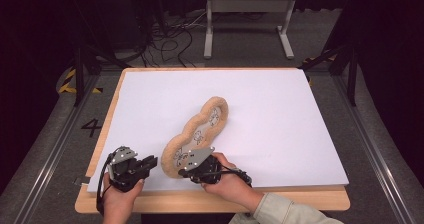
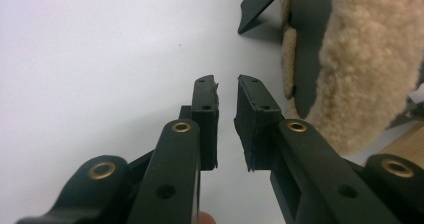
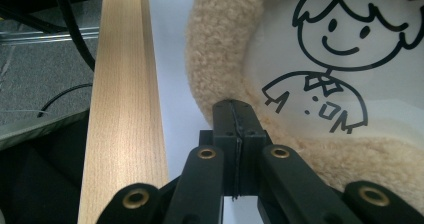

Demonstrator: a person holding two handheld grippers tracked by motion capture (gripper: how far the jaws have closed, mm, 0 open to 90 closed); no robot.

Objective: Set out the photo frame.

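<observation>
I keep the right gripper (image 3: 235, 109) clenched with nothing visible between its pads; the tan fleece-rimmed mat with white printed panels (image 1: 197, 136) lies just ahead of the tips, on the white table sheet (image 1: 280, 124). The left gripper (image 2: 226, 91) stands released (narrow gap), mat beside it. Approach the rim squarely before gripping.

Lab: taped floor (image 1: 67, 81), cables (image 1: 170, 44)

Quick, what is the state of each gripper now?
Left gripper: jaws slightly apart, nothing between them, beside the fleece-edged cushion.
Right gripper: jaws shut together at the cushion's fleece rim; a grip on it cannot be told.
</observation>
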